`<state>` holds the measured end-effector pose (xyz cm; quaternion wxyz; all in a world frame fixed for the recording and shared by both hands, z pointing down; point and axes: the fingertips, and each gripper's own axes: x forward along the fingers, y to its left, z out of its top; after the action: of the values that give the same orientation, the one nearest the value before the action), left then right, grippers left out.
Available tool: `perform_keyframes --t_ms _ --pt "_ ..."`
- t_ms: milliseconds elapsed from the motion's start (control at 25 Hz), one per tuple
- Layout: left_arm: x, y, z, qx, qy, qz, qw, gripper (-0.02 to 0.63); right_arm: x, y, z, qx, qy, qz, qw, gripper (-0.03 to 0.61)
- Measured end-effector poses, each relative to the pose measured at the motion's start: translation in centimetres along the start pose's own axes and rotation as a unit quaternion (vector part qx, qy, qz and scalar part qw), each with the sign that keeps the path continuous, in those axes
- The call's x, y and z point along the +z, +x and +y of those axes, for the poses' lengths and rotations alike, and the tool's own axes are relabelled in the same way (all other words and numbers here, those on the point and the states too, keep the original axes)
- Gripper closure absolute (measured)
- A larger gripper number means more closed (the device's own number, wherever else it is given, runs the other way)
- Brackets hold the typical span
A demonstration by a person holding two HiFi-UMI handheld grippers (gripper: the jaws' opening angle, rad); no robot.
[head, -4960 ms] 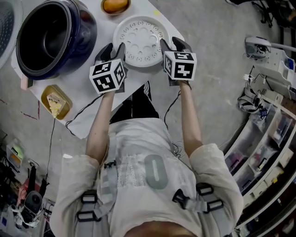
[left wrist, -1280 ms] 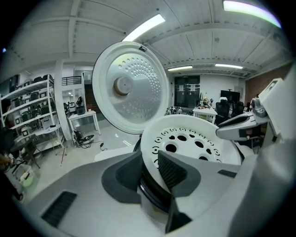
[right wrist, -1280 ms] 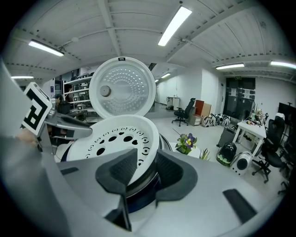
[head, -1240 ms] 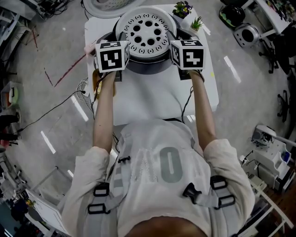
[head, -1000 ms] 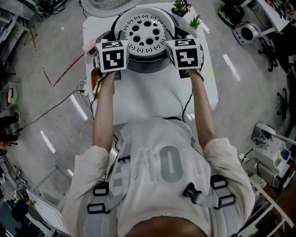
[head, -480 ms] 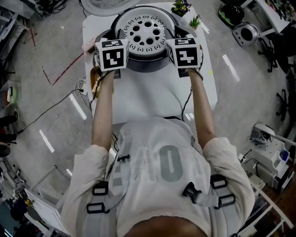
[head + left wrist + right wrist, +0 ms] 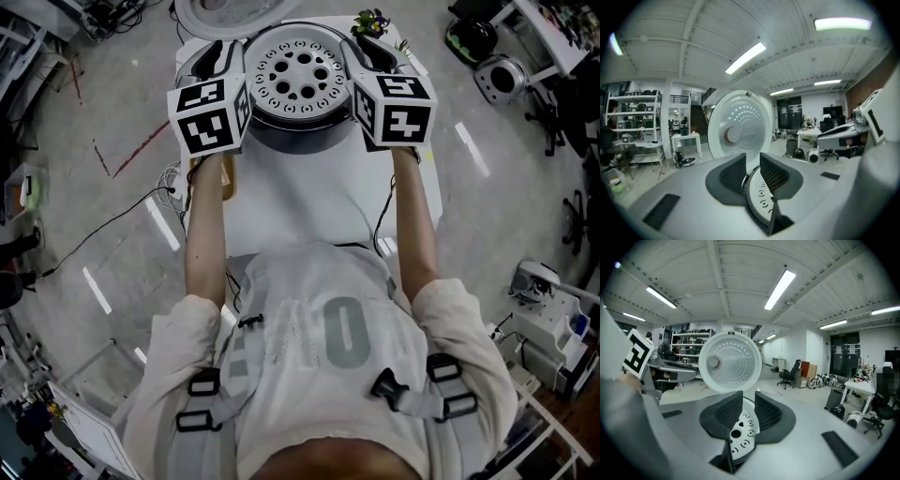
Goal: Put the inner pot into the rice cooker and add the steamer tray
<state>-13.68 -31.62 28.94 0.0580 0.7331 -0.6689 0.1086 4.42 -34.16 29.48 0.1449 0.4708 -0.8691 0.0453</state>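
Observation:
The white perforated steamer tray [image 7: 298, 75] hangs level over the dark rice cooker [image 7: 300, 139], held by its two opposite rims. My left gripper [image 7: 230, 54] is shut on the left rim, and the tray's edge [image 7: 759, 201] shows between its pads. My right gripper [image 7: 361, 52] holds the right rim; its jaws have just been closing with the tray's edge [image 7: 739, 434] between them, and they now press on it. The cooker's open white lid [image 7: 225, 9] stands up behind, also seen as a lid [image 7: 738, 126] and a lid [image 7: 729, 363] in the gripper views. The inner pot is hidden under the tray.
The cooker stands on a white table [image 7: 309, 202] with bare surface in front of it. Small potted plants [image 7: 372, 21] sit at the back right corner. Cables [image 7: 173, 183] hang off the table's left edge. Workshop floor and furniture surround the table.
Both grippers have risen towards the head camera together, with the steamer tray between them. Five seconds ago the tray lay on the table beside the cooker.

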Motion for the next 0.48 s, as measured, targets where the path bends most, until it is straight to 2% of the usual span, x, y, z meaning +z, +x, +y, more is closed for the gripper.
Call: perform_keyframes --t_ms 80,160,200,320,480 --pt "1.9 -1.4 -0.9 -0.028 -0.007 -0.05 0.9983 0.515 1.9 -1.2 0.7 0.008 -0.003 -0.04 0.999 0.513" --pt "3.4 -3.1 -1.5 -0.035 -0.009 -0.092 0.9951 0.538 3.5 -2.4 1.5 0.011 -0.005 -0.077 0.997 0.54" --pt "3.9 -4.0 -1.7 -0.03 -0.007 -0.11 0.9934 0.559 4.2 -3.1 1.9 0.013 -0.006 -0.094 0.995 0.564" --pt "4.9 -6.6 -2.3 -0.01 0.003 -0.154 0.988 0.589 5.3 -4.8 2.9 0.017 -0.006 -0.132 0.991 0.569" --pt "4.5 -9.2 -2.8 0.018 -0.006 -0.183 0.9829 0.592 4.8 -6.4 3.8 0.01 -0.003 -0.149 0.989 0.569"
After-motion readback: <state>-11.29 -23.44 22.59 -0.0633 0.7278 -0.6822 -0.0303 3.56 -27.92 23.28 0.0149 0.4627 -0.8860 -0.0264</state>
